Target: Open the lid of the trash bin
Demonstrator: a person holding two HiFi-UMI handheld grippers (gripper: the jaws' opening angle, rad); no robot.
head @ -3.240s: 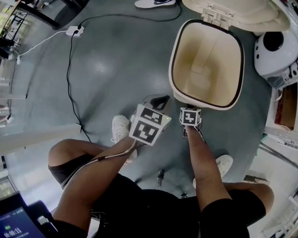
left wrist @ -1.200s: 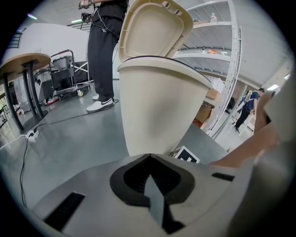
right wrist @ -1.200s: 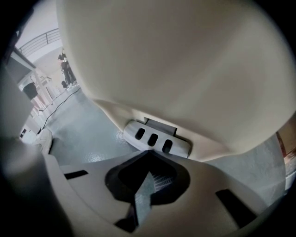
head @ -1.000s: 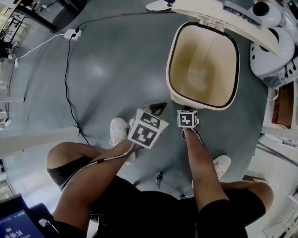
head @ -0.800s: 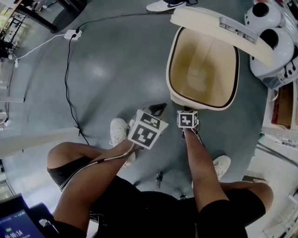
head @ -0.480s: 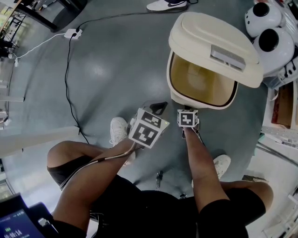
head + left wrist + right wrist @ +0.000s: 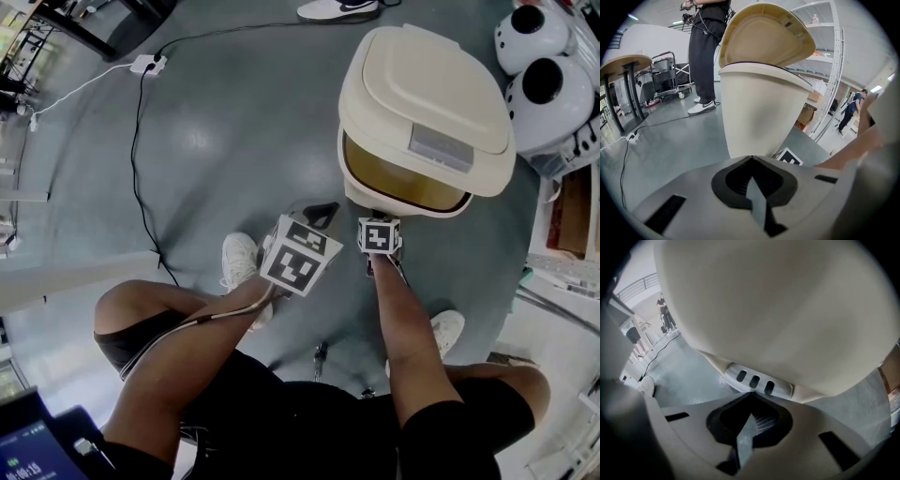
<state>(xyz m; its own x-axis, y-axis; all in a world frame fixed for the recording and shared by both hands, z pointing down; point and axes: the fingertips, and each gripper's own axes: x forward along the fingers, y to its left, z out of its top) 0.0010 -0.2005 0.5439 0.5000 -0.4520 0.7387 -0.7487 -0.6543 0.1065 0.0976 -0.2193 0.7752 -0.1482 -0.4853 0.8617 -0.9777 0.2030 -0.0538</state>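
A cream pedal trash bin (image 7: 403, 192) stands on the grey floor, its lid (image 7: 427, 84) tilted low over the rim with a gap still showing at the front. In the left gripper view the lid (image 7: 764, 35) hangs part-raised above the bin body (image 7: 759, 117). My right gripper (image 7: 376, 218) is shut and empty at the foot of the bin. The grey slotted pedal (image 7: 757, 379) lies just past the right gripper (image 7: 750, 397), and contact cannot be told. My left gripper (image 7: 319, 212) is shut and empty, left of the right one, a short way from the bin.
Two panda-shaped bins (image 7: 553, 84) stand right of the trash bin. A black cable (image 7: 141, 150) runs from a white power strip (image 7: 150, 63) across the floor on the left. My white shoes (image 7: 242, 258) are below the grippers. A person (image 7: 705, 51) stands behind the bin.
The lid has swung down from fully open to nearly resting on the rim. Both grippers have stayed almost where they were.
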